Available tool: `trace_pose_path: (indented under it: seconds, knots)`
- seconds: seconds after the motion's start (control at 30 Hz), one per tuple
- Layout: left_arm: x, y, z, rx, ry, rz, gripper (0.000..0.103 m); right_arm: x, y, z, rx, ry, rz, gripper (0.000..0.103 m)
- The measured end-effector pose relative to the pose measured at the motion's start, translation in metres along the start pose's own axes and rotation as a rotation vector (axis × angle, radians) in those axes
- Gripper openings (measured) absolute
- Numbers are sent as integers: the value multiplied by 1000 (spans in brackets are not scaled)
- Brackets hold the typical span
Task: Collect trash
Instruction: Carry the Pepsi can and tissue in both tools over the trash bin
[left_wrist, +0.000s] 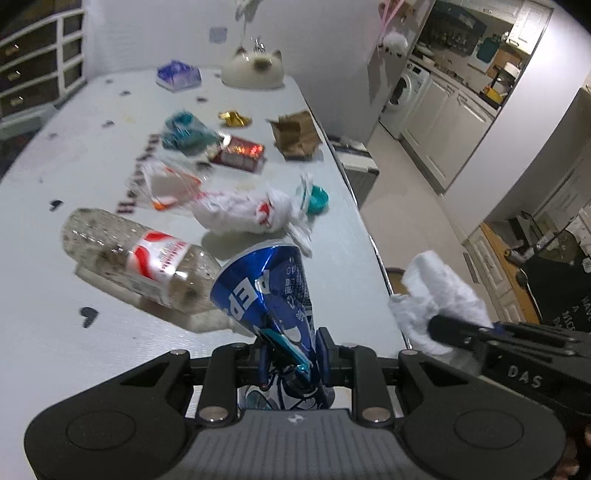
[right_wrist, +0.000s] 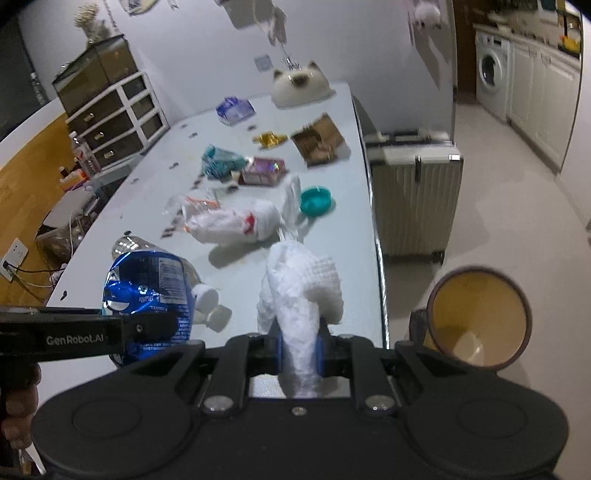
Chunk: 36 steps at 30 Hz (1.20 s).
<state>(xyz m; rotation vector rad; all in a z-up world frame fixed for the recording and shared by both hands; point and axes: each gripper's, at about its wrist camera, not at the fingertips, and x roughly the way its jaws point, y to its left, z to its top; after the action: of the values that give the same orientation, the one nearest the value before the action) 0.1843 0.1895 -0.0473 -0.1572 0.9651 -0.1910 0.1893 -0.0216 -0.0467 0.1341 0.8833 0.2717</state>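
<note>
My left gripper (left_wrist: 291, 354) pinched the blue can (left_wrist: 266, 284) and my right gripper (right_wrist: 300, 349) pinched the white tissue (right_wrist: 301, 284), which I feared could slip before reaching the bin (right_wrist: 478, 317) at three o'clock.

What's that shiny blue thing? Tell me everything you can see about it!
It is a crushed blue can, shiny metal with white lettering and small print. Its squashed end is pinched in the left gripper, whose jaws are shut on it; the rounder end sticks out in the air above the table. Nothing else touches it.
</note>
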Motion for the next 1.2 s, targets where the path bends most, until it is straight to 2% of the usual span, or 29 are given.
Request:
trace_pose_path:
  seconds: [0.33, 0.67, 0.87, 1.2]
  knots:
    - [-38, -23, -17, 46, -87, 24, 26, -45, 7, -2, -62, -72, -37, 16]
    - [-42, -46, -24, 43, -95, 51, 26, -65, -16, -8, -36, -77, -42, 16]
    - [-32, -79, -24, 36, -87, 79, 26, -73, -51, -6, -37, -77, -34, 16]
    - [5, -167, -11, -18, -84, 122, 26, -73, -150, 24, -63, -58, 8, 16]
